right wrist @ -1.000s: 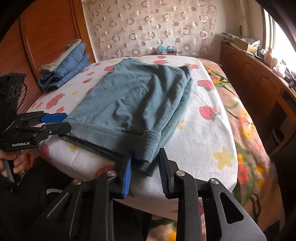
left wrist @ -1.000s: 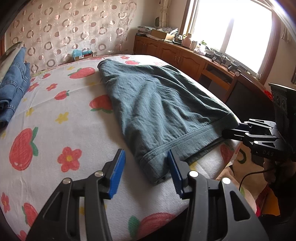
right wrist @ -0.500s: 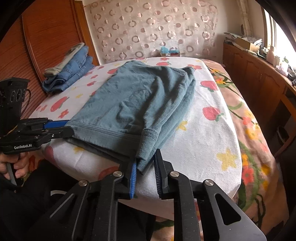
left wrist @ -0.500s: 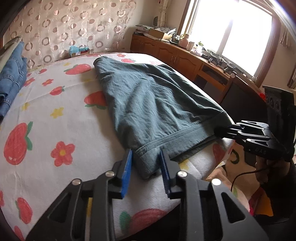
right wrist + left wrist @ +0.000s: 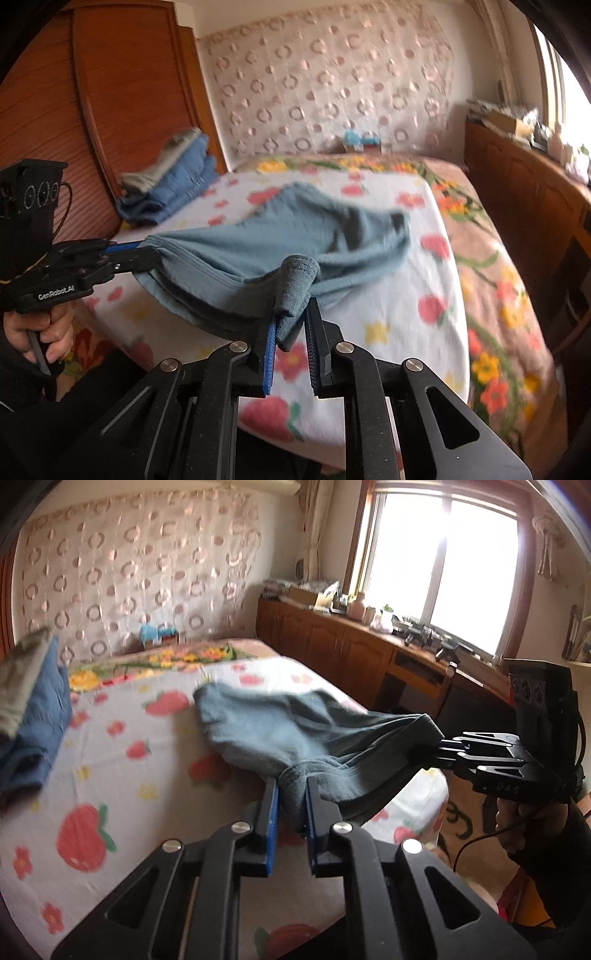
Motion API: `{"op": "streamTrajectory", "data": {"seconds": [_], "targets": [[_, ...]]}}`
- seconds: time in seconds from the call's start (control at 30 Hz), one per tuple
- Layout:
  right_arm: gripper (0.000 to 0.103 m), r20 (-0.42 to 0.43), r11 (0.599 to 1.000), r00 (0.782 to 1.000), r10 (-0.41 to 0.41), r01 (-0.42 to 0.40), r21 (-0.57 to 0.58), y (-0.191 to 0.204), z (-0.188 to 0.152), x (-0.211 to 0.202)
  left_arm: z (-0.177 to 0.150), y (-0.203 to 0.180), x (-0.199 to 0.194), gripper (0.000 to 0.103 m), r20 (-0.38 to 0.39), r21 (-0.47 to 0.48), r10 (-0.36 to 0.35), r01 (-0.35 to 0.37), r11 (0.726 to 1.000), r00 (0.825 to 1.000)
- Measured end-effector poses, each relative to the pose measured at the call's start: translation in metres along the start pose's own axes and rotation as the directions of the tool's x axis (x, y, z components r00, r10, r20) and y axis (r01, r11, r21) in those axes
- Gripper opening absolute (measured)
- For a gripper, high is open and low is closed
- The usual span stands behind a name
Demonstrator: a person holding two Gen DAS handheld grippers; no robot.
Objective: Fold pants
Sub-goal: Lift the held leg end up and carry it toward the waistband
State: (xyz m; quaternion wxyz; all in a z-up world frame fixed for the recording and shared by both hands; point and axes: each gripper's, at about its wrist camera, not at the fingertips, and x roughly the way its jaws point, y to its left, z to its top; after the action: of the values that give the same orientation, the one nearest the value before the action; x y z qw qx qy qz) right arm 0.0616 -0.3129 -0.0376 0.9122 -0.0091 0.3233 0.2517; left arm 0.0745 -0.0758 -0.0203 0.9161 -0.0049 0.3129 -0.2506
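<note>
Grey-blue pants point(image 5: 266, 723) lie on the strawberry-print bed; their near hem is lifted off it. My left gripper point(image 5: 290, 794) is shut on one hem corner. My right gripper point(image 5: 291, 317) is shut on the other corner, which bunches up between its fingers. Each gripper also shows in the other's view: the right point(image 5: 439, 744) at the right edge, the left point(image 5: 142, 249) at the left, both gripping the hem. The pants point(image 5: 258, 251) hang stretched between them, the far end still resting on the bed.
A stack of folded jeans point(image 5: 33, 716) sits at the bed's far left, by the wooden headboard point(image 5: 122, 99). Wooden cabinets point(image 5: 351, 653) with clutter run under the window on the right. A small blue box point(image 5: 360, 140) stands at the bed's far edge.
Both grippers closed on the hem corners, then lifted them off the bed. The near end of the pants now hangs in the air and the cloth has slid towards the far end.
</note>
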Motion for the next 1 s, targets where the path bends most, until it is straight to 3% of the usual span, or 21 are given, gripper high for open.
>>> {"op": "streamTrajectory", "data": {"seconds": [0.3,0.63,0.93,1.0], "targets": [[0.012,0.116,0.994,0.993,0.039,-0.027,-0.102,0.027,0.062,-0.031,0.046,0.011,-0.052,0.009,0.131,0.001,0.027,-0.028,1.000,0.991],[0.012,0.233,0.975,0.966,0.112,-0.063,-0.212,0.065,0.129,-0.067,0.101,0.016,-0.122,0.009,0.286,0.032,0.088,-0.101,0.994,0.954],[0.012,0.194,0.964,0.973,0.129,-0.077,-0.256,0.078,0.178,-0.017,0.128,0.063,-0.100,0.009,0.258,-0.005,0.157,-0.161,0.987,0.953],[0.012,0.189,0.965,0.975,0.116,-0.065,-0.256,0.075,0.196,-0.002,0.141,0.074,-0.088,0.009,0.264,-0.003,0.197,-0.204,0.979,0.944]]}}
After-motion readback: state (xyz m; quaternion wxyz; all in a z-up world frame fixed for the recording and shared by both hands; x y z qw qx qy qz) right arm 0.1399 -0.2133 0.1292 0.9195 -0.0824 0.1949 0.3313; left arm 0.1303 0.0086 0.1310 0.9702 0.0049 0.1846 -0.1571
